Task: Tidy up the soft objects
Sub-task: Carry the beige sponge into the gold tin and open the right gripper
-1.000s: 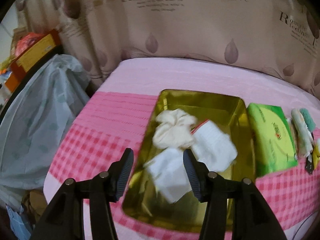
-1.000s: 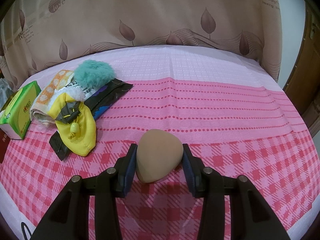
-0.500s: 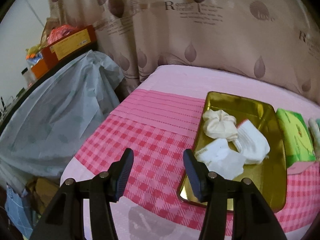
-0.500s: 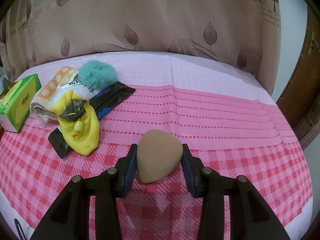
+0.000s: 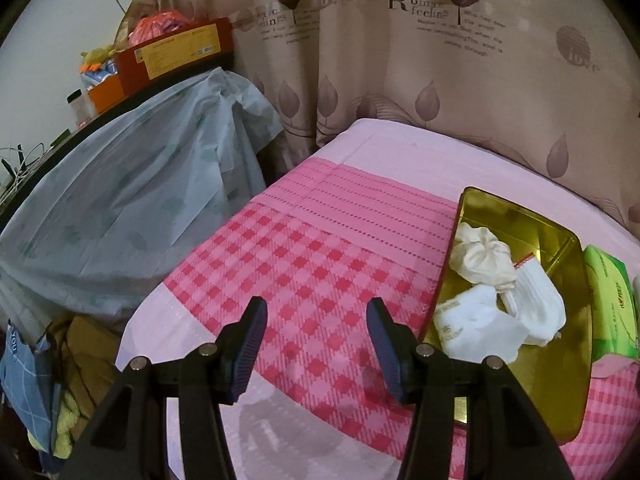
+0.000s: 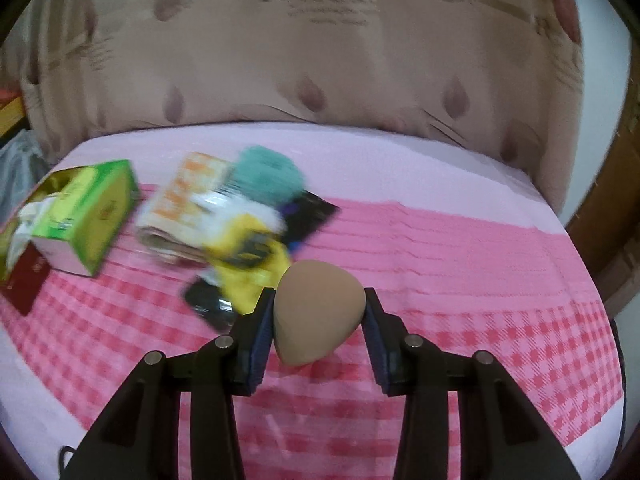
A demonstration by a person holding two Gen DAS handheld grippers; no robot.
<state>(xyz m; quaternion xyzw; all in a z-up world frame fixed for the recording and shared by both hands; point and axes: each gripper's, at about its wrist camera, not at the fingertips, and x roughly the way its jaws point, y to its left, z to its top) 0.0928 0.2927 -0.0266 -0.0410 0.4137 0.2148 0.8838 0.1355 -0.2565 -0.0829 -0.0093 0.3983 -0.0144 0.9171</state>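
Observation:
My right gripper (image 6: pixel 319 320) is shut on a tan teardrop sponge (image 6: pixel 316 312), lifted above the pink checked cloth (image 6: pixel 460 280). Behind it, blurred, lies a heap of soft items: a teal fluffy piece (image 6: pixel 266 172), an orange-and-white rolled cloth (image 6: pixel 184 204) and a yellow pouch (image 6: pixel 252 264) on a black packet (image 6: pixel 308 216). My left gripper (image 5: pixel 316 340) stands open with nothing in it over the cloth, left of a gold tray (image 5: pixel 516 220). The tray holds a cream scrunchie (image 5: pixel 484 256) and white socks (image 5: pixel 532 304).
A green tissue box (image 5: pixel 612 304) (image 6: pixel 92 216) sits just right of the tray. Left of the table a pale plastic sheet (image 5: pixel 120 208) covers furniture topped with boxes (image 5: pixel 172 52). A leaf-print curtain (image 5: pixel 440 60) hangs behind. A wooden door (image 6: pixel 612 208) is at far right.
My left gripper swung left, off the tray and over bare cloth; the tray now sits at the right edge. My right gripper rose with the sponge and moved left toward the heap.

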